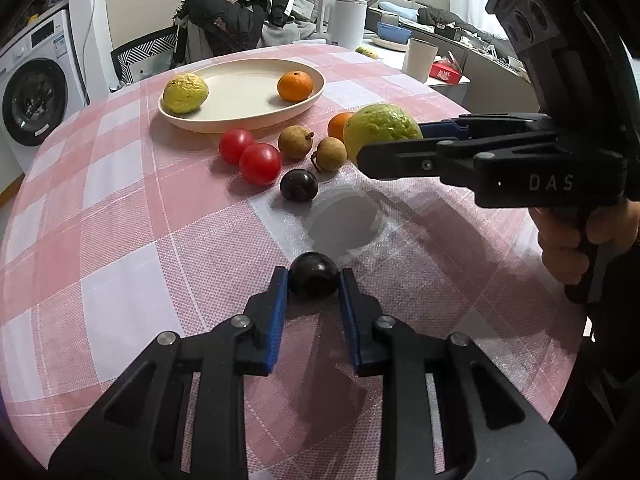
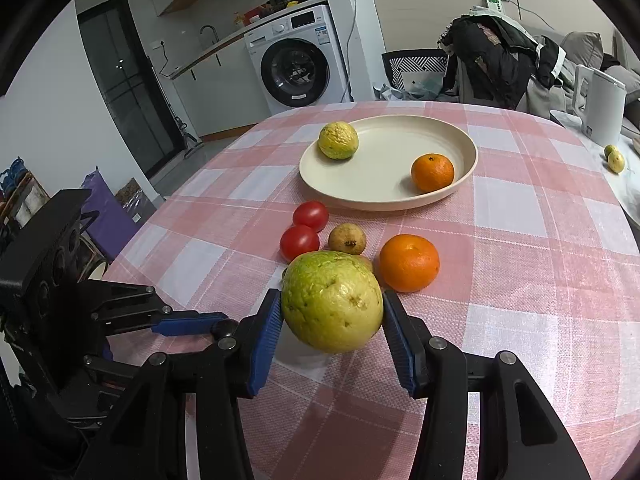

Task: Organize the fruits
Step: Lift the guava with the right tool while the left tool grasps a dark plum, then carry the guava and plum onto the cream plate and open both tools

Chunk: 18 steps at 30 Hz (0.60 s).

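A: Which step is in hand?

B: Picking fruit off the tabletop [image 1: 120, 208] for the plate [image 1: 248, 120], I judge. In the left wrist view the left gripper [image 1: 313, 280] sits at the bottom centre, its jaws closed on a dark plum [image 1: 313, 278] that rests on the checked cloth. The right gripper [image 2: 332, 312] holds a large green guava [image 2: 332, 300] between its blue pads [image 2: 266, 332], lifted clear of the cloth, with its shadow below it.

A: What is already in the plate?

B: Two pieces, well apart: a yellow-green guava [image 2: 338, 140] at the plate's left side and a small orange [image 2: 433, 172] at its right. The middle is bare.

A: And what is left outside?

B: Just below the plate in the right wrist view: two red tomatoes [image 2: 304, 232] touching each other, a brown longan [image 2: 347, 239] and a second orange [image 2: 409, 263]. The left wrist view adds another longan [image 1: 329, 154] and a second dark plum [image 1: 299, 185].

A: What does the next move call for?

B: Probably lifting the plum straight up, then carrying both fruits over the loose cluster towards the upper centre of the frame and setting them in the plate's free middle. Round fruit may roll, so a low release seems wise.
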### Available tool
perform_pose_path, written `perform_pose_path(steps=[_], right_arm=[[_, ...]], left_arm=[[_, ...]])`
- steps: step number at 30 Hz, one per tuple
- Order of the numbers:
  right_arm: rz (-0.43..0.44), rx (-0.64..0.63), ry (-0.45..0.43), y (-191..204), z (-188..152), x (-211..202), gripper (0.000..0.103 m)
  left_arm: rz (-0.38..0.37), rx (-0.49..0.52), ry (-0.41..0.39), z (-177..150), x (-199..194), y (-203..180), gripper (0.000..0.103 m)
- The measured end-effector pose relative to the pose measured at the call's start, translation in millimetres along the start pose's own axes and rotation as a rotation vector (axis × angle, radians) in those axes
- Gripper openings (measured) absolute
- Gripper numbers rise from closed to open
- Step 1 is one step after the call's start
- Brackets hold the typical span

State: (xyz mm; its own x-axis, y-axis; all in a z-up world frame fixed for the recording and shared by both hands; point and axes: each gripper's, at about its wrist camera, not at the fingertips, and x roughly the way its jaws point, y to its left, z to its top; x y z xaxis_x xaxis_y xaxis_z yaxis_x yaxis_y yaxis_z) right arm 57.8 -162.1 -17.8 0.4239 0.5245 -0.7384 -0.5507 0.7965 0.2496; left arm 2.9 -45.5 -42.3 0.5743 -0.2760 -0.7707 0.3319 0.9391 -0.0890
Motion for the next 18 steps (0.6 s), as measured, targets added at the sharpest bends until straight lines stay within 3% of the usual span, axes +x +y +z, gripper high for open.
perform_pose_path(steps=[18], right_arm=[[-0.031,0.021,-0.068,-12,5,-16,0.051]], left_arm=[[0.051,-0.099,-0.138,30,-20,24,0.022]])
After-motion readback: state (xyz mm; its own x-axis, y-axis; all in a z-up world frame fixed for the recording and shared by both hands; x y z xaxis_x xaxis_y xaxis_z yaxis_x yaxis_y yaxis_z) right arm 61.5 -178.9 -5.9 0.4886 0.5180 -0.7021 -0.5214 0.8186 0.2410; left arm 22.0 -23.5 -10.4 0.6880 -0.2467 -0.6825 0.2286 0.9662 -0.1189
